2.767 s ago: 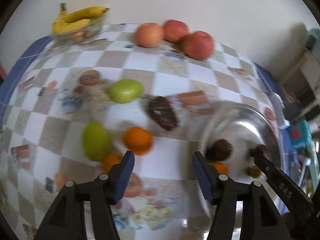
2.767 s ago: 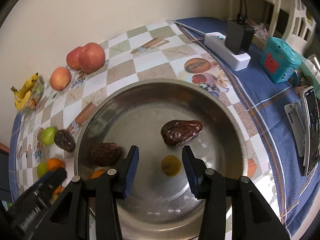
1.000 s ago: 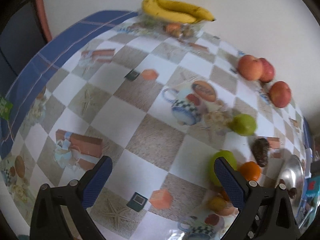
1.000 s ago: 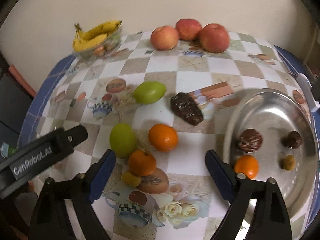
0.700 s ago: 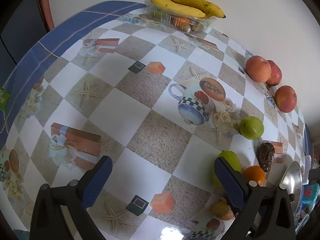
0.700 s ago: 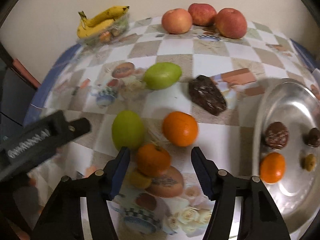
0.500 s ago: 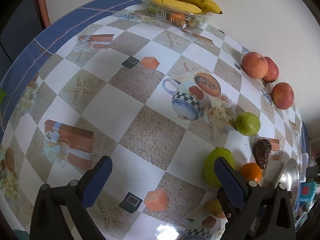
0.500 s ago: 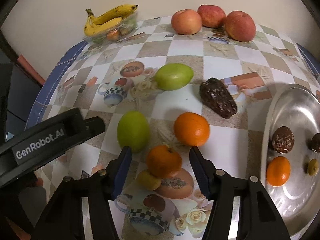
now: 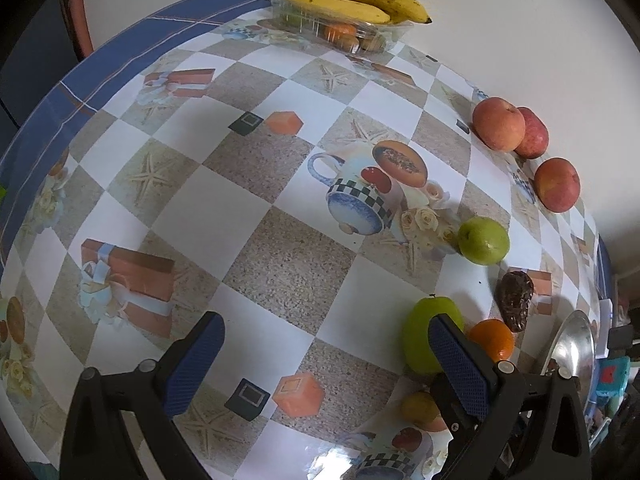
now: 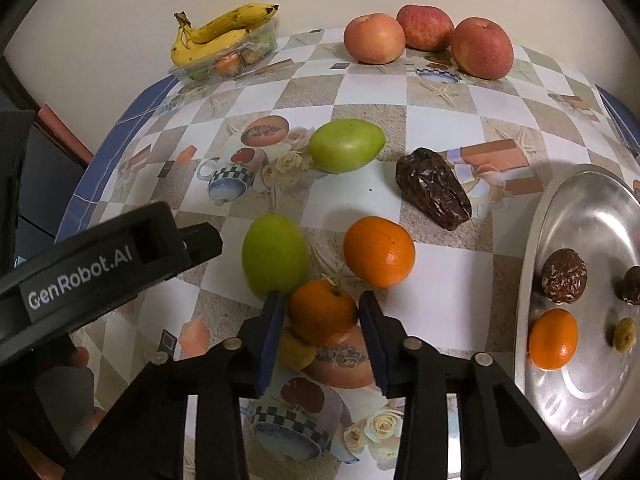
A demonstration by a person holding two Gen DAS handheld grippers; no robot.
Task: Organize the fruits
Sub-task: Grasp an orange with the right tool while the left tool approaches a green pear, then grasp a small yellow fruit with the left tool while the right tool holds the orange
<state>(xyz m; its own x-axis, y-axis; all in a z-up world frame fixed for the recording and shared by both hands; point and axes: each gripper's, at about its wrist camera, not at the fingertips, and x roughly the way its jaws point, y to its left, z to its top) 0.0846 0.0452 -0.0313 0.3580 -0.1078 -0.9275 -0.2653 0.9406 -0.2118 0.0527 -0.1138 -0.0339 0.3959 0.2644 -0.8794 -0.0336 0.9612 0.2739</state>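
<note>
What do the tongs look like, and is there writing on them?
Both tongs, left tongs and right tongs, are black plastic with two angled fingers, silver screws at the joints and blue textured pads. The left one's black body carries white lettering, "GenRobot.AI". No cables or sleeves show.

Relative to the steel bowl [image 10: 536, 280]: inside lie a small orange [image 10: 553, 339], two dark dates [image 10: 564, 276] and a tiny yellowish fruit [image 10: 624, 334]; just left, a wrinkled date [image 10: 433, 193], two oranges [image 10: 379, 251], two green fruits [image 10: 274, 258]; far behind, three apples [image 10: 482, 48], bananas [image 10: 218, 34]
</note>
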